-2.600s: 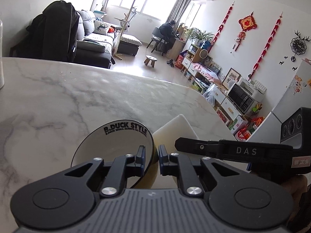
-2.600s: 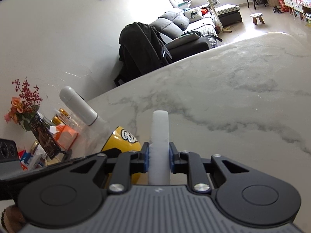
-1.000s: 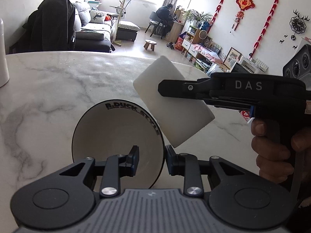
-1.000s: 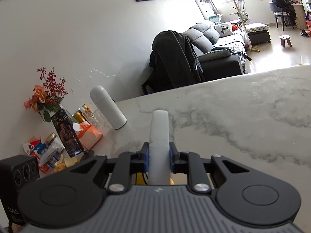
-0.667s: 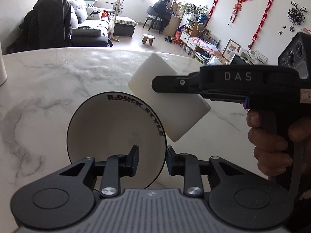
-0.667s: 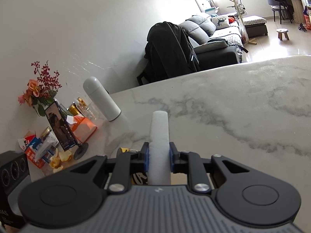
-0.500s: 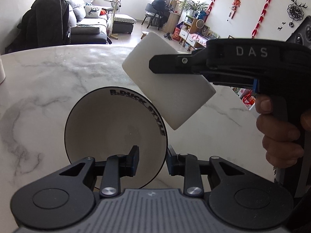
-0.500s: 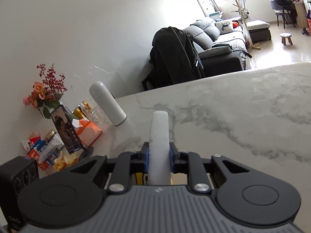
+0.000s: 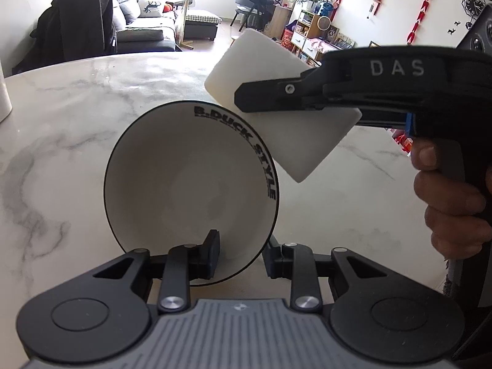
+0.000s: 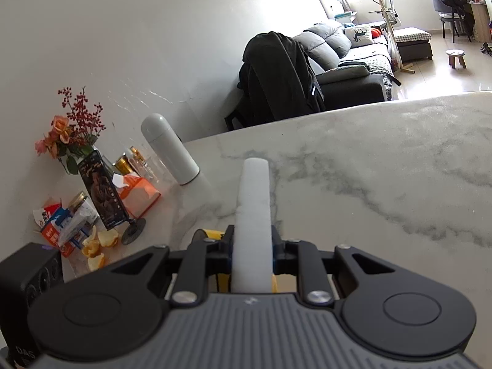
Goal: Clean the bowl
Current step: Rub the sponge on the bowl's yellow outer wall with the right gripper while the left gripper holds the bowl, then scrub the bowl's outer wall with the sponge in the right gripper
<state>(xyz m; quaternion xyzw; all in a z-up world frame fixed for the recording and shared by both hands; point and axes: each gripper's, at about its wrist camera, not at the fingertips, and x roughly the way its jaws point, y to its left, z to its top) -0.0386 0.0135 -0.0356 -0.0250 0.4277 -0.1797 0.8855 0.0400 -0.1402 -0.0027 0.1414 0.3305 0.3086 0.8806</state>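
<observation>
A bowl (image 9: 184, 181), white inside with a black rim and the words B.DUCK STYLE, is tilted up with its opening toward the left wrist camera. My left gripper (image 9: 241, 253) is shut on its lower rim, one finger inside, one outside. My right gripper (image 10: 250, 247) is shut on a white sponge (image 10: 253, 215). In the left wrist view the sponge (image 9: 295, 129) hangs just above and right of the bowl's upper right rim, with the right gripper's black finger (image 9: 276, 98) across it. A bit of the bowl's yellow outside (image 10: 212, 233) shows under the right gripper.
The marble table (image 9: 77, 98) spreads to the left and far side. A white flask (image 10: 169, 147), flower vase (image 10: 101, 190), tissue box (image 10: 138, 193), jars, packets and orange peel (image 10: 101, 243) stand at the table's left edge by the wall. A sofa (image 10: 353, 61) lies beyond the table.
The bowl has been lifted and tilted more toward the left wrist camera. The right gripper has carried the sponge up from beside the bowl to just above its upper right rim.
</observation>
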